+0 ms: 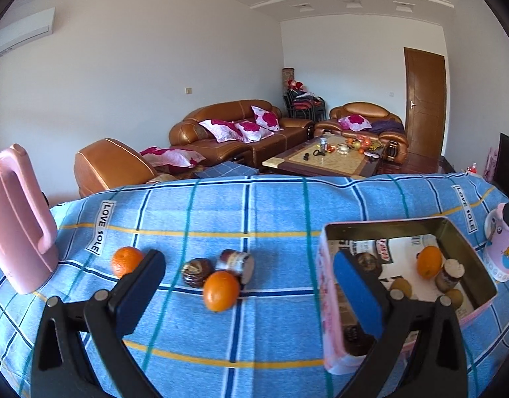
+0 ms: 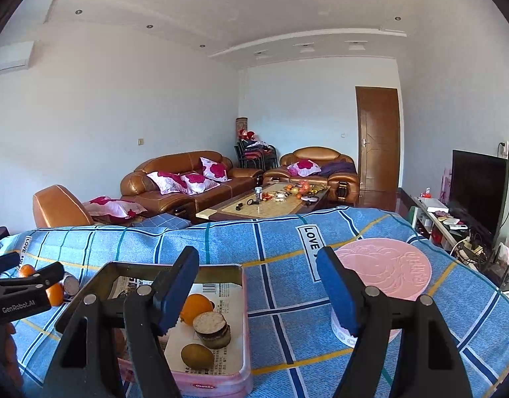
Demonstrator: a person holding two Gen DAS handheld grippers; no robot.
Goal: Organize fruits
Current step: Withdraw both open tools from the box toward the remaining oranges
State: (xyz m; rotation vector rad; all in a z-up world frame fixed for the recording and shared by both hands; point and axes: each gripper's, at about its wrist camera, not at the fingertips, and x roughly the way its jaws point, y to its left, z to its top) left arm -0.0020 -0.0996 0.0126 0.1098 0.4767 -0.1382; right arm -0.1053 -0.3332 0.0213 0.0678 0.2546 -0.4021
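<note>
A: Why does the blue checked cloth (image 1: 254,212) fill the lower half of both views?

B: It's the work surface. The pink tin box (image 1: 327,285), lower right in the left view, looks like the collecting place: one orange (image 1: 429,261) and a brownish fruit (image 2: 197,355) already lie inside beside a small jar (image 2: 212,329).

A: And the tongs?

B: The left gripper (image 1: 247,285) stands wide apart, empty, framing a loose orange (image 1: 221,290) at lower centre, likely the next pick. The right gripper (image 2: 257,285) is also apart, holding nothing, above the tin's right wall.
</note>
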